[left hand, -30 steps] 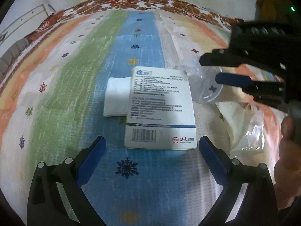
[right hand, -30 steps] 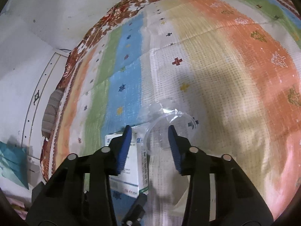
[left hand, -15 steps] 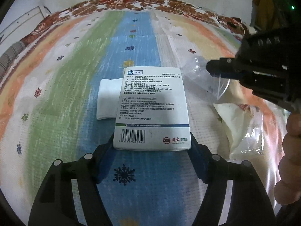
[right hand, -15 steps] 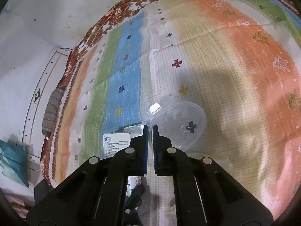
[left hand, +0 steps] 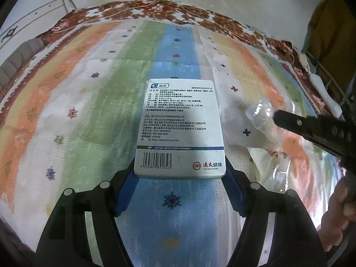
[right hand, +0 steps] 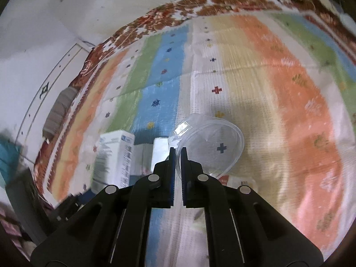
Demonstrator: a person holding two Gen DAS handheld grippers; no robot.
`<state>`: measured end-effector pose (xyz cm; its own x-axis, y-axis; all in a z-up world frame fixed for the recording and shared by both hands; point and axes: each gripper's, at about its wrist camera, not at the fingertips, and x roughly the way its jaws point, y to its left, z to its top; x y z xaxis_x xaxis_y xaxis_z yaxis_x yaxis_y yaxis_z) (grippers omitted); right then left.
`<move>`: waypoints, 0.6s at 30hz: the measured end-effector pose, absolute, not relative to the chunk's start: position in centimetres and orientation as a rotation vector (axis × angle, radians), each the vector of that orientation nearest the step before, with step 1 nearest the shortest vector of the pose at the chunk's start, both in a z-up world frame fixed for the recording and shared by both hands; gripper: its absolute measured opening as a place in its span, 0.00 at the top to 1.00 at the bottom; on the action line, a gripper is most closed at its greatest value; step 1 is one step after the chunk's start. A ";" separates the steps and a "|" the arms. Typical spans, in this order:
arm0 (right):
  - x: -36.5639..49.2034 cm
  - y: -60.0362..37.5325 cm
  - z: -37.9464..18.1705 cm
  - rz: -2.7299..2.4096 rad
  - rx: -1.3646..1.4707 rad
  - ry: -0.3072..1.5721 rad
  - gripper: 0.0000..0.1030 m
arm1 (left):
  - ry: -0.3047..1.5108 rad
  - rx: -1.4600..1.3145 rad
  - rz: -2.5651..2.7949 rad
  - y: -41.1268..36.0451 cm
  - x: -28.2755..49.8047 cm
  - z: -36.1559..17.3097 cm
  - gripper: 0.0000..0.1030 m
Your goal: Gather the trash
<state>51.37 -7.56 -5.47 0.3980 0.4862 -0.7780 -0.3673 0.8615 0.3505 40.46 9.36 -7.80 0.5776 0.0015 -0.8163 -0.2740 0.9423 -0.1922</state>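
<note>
Left claw [left hand: 179, 173] pinches a white box [left hand: 180, 129] by its barcode end, long axis pointing away over the striped blanket [left hand: 66, 115]. Right claw [right hand: 177, 153], reaching level, grips a clear lid [right hand: 213, 144] by its rim.

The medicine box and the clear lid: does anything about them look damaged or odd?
Only a little. The box has a dented, torn far left corner; otherwise it looks whole, clamped at its near end in the left gripper. The clear lid looks unbroken and hangs tilted, pinched by its rim in the right gripper. Nothing has spilled.
</note>
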 end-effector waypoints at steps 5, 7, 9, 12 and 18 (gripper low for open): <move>49.3 -8.1 -4.1 0.554 0.095 1.005 0.96 | 0.953 -0.380 0.183 10.5 38.8 -6.2 0.32; 48.2 -8.0 -3.7 0.554 0.042 0.988 0.96 | 0.951 -0.412 0.177 10.8 38.0 -5.1 0.32; 46.9 -7.8 -3.2 0.558 0.003 0.974 0.96 | 0.937 -0.420 0.160 10.7 37.3 -4.1 0.32; 45.3 -7.8 -2.4 0.574 -0.034 0.955 0.96 | 0.913 -0.419 0.139 10.4 36.1 -2.6 0.32; 41.6 -7.9 0.0 0.598 -0.066 0.878 0.96 | 0.931 -0.471 0.143 10.8 33.6 -1.5 0.32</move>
<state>41.57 -7.89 0.00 0.4869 0.4651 -0.7394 -0.5180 0.8353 0.1843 33.56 10.84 -1.49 0.5956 -0.0820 -0.7991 -0.3178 0.8895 -0.3282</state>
